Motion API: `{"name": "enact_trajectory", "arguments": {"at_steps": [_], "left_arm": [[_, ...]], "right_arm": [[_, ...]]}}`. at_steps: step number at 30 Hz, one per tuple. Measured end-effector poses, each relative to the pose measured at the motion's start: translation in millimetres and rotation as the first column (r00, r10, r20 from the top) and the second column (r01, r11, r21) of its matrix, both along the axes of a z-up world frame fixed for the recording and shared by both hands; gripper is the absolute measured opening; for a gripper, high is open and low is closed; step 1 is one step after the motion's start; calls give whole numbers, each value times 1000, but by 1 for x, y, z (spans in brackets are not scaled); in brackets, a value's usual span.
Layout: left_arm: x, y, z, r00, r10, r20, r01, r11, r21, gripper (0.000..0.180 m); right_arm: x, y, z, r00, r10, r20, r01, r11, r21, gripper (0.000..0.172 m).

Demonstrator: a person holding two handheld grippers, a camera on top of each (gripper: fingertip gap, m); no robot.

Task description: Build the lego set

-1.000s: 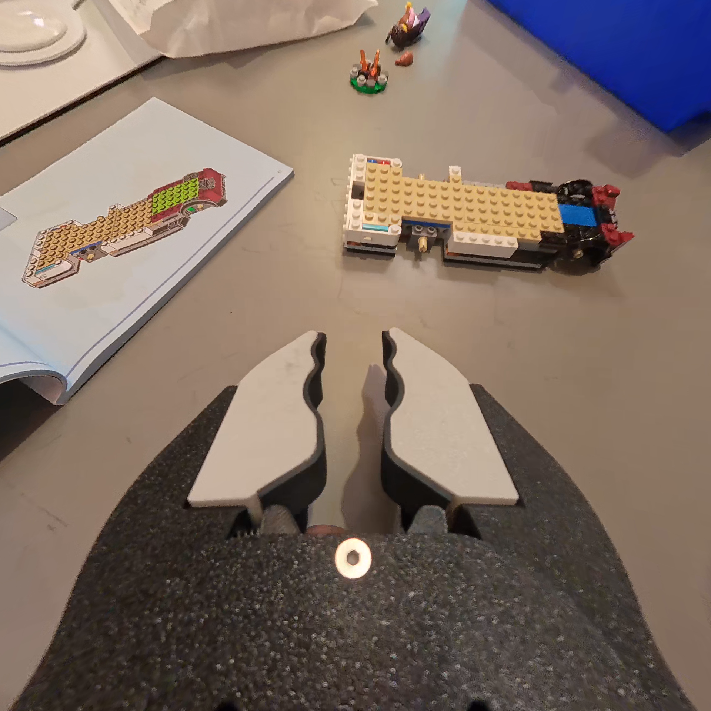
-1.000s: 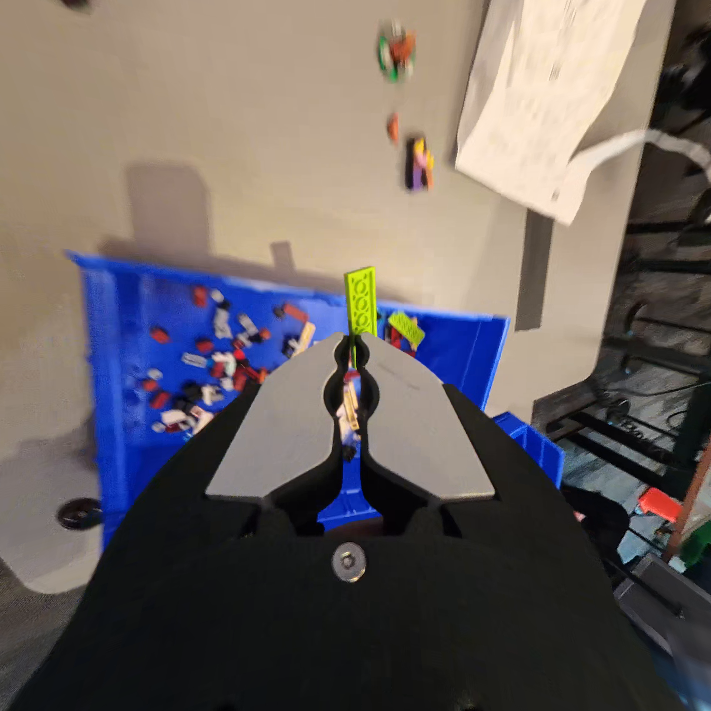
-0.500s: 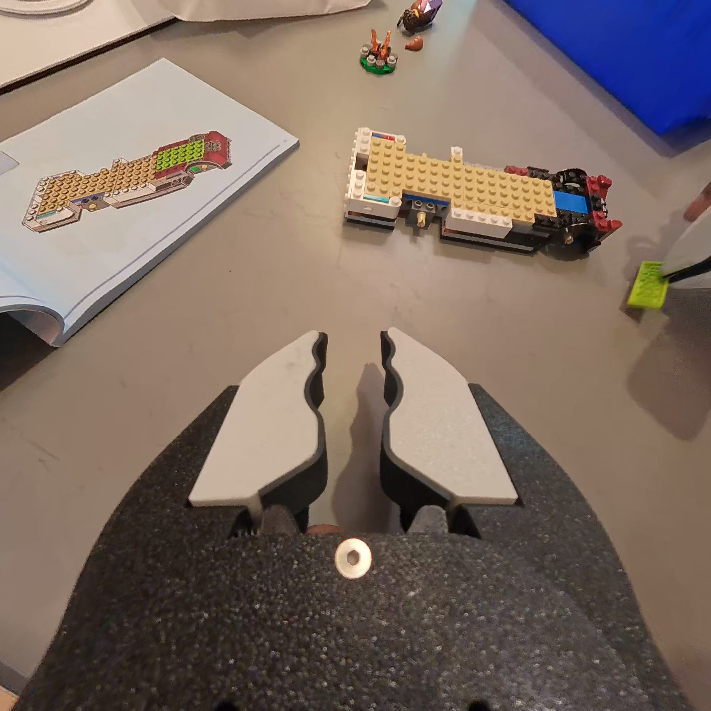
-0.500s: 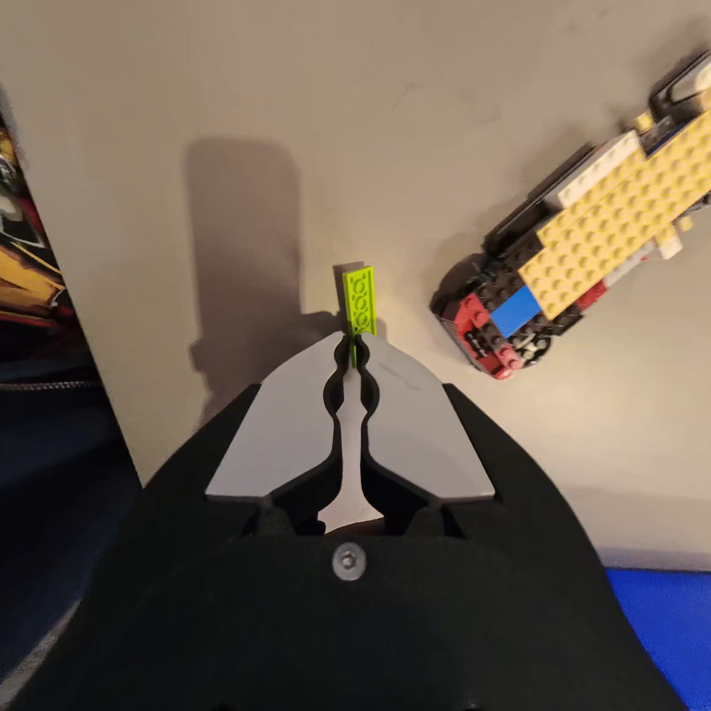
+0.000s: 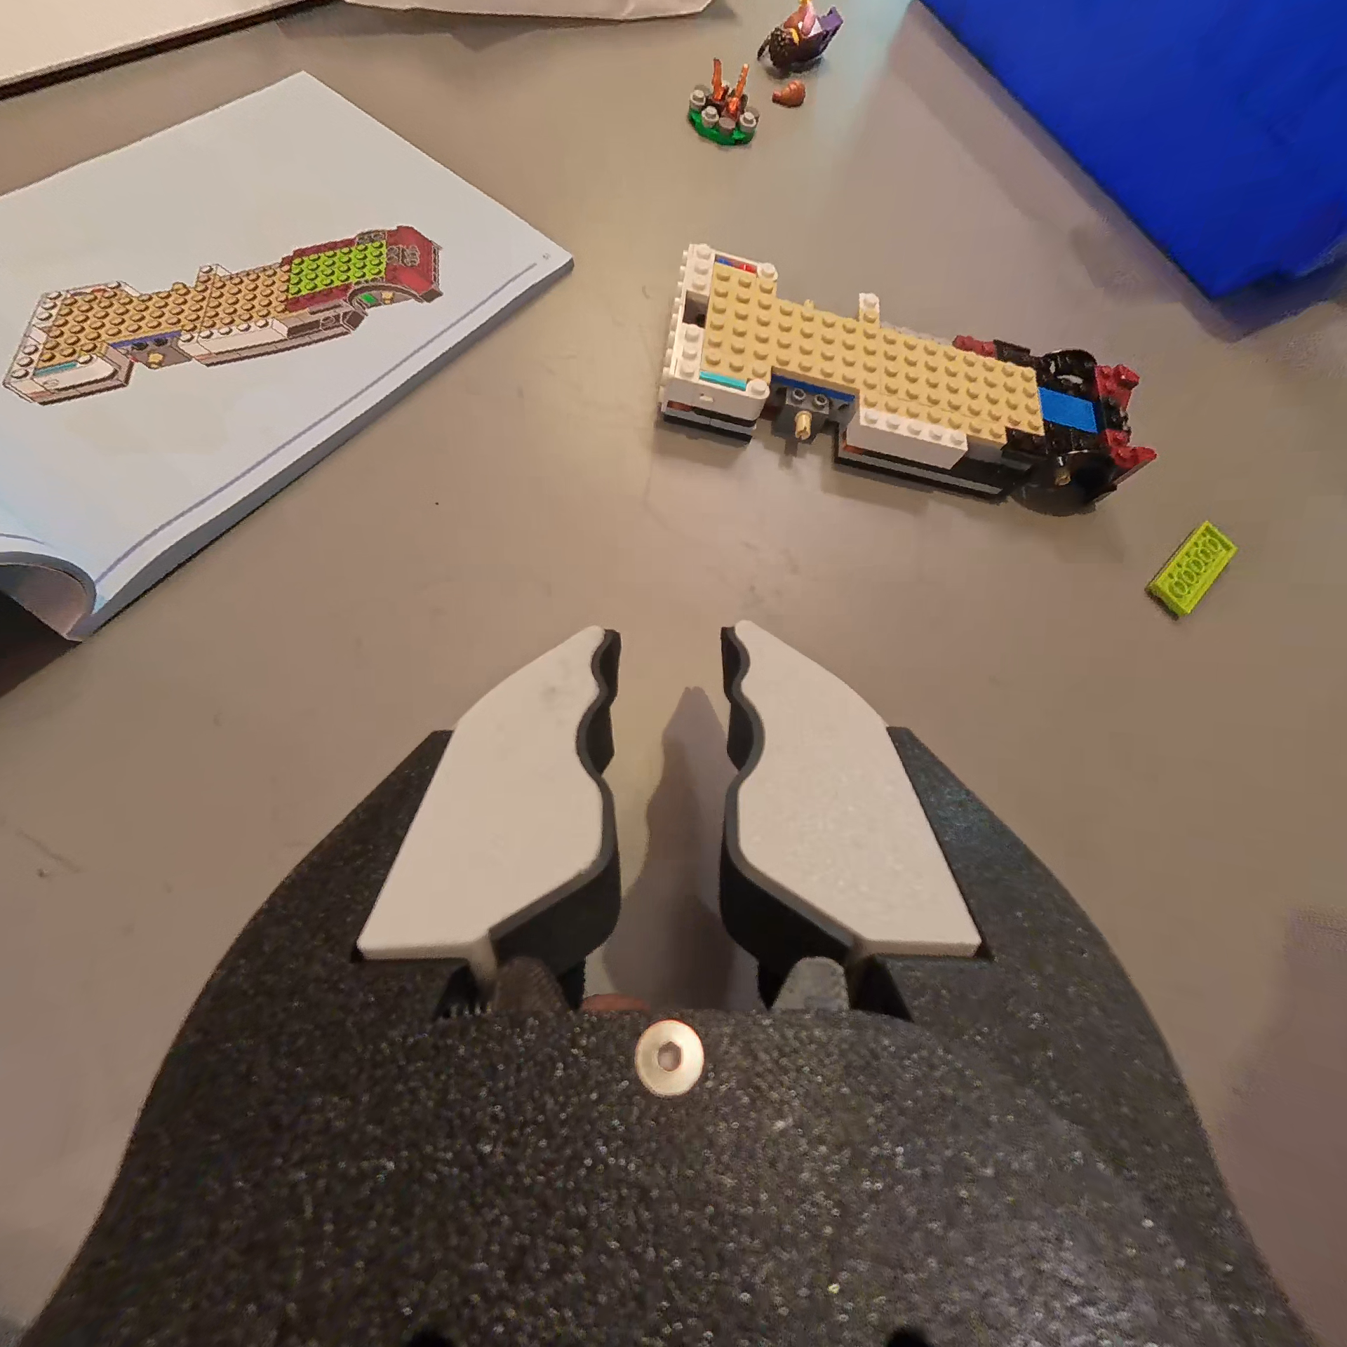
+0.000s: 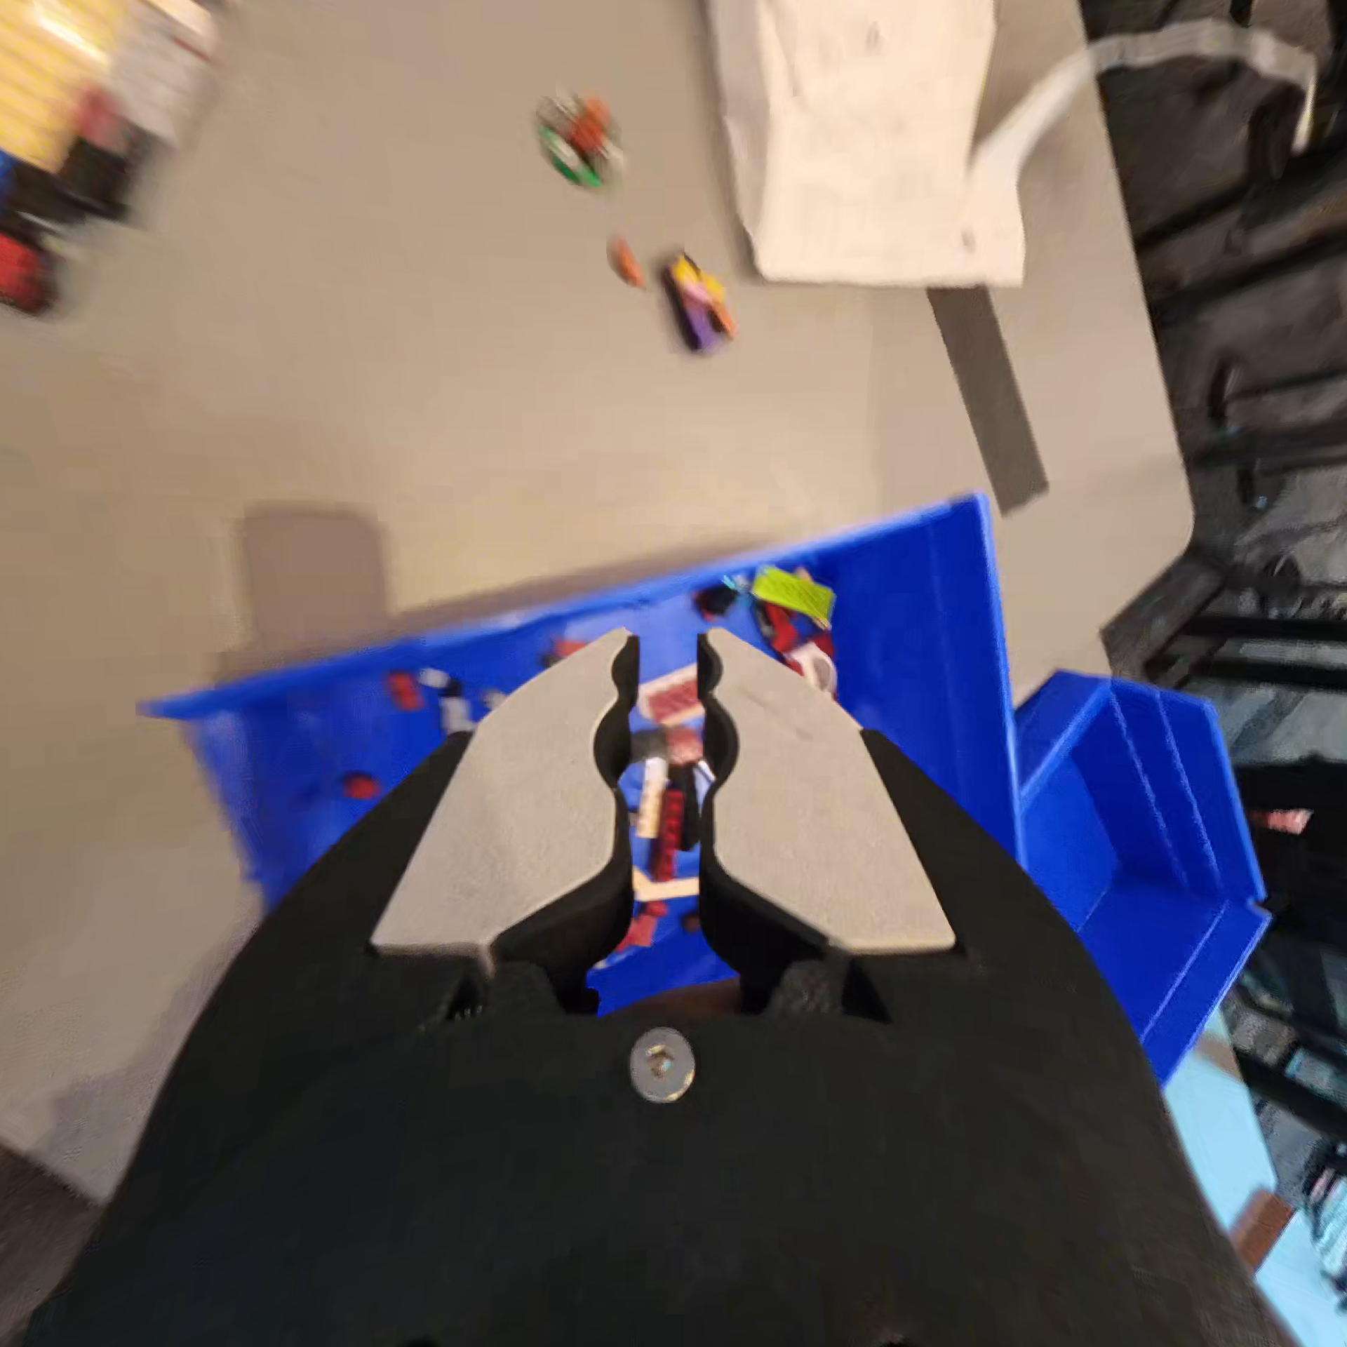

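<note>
Two wrist views, taken in turn

Left wrist view: left gripper (image 5: 670,641) hangs over bare grey table (image 5: 510,583), jaws apart with only tabletop and shadow between the pads; nothing held. Ahead and well apart from it lies a partly built brick model (image 5: 875,372), tan studded top, white sides, black and dark red at the right end. A lime green plate (image 5: 1192,567) lies flat on the table just beside that dark red end, not touching it. An open instruction booklet (image 5: 255,364) lies to the left. Farther back: a small green-based build (image 5: 721,109), a small dark and purple figure (image 5: 798,40), and a wall of a blue bin (image 5: 1166,146).

Right wrist view (blurred): right gripper (image 6: 667,645) is above the blue bin of loose bricks (image 6: 933,619), jaws parted by a narrow gap. The red and dark pieces seen between the fingers lie down in the bin, not in the grasp. Another lime piece (image 6: 794,594) sits at the bin's far corner. A second, smaller blue bin (image 6: 1137,838) is to the right.

Risks, as a judgement: the bricks lie heaped and overlapping, so closing on one could catch a neighbour or flick it out. The flat plate sits low on the table, so the fingers could slide over it. A knock could push the model along, since nothing holds it.

Surface and room: smooth matte grey tabletop, lightly scuffed; a white paper sheet (image 6: 875,131) at its far edge; dark clutter and a pale strap beyond the table's right edge
</note>
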State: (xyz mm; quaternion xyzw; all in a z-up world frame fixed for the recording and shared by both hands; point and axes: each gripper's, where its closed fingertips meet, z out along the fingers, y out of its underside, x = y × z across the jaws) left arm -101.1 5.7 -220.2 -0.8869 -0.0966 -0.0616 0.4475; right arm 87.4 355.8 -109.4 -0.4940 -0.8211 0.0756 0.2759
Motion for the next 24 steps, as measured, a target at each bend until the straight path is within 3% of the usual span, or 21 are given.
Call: {"name": "enact_trajectory", "arguments": {"at_steps": [3,8,14,20,24], "left_arm": [[0,1,-4,1000,-3,3,3,1000,-26,27],[1,2,-10,1000,-8,4,9,997,-71,27],[3,3,-19,1000,-26,-17,24,990,-137,26],[2,3,-21,997,-25,-71,13,987,-159,25],[2,3,-22,995,-23,-98,6,986,-167,24]], "right_arm": [[-13,61,-37,998,-47,39,48,999,-15,18],[-39,90,-88,986,144,88,-149,987,56,23],[-49,80,-109,916,382,122,-381,924,-33,26],[-51,84,-124,883,446,150,-440,895,-68,27],[-56,89,-123,900,410,144,-410,911,-31,13]]}}
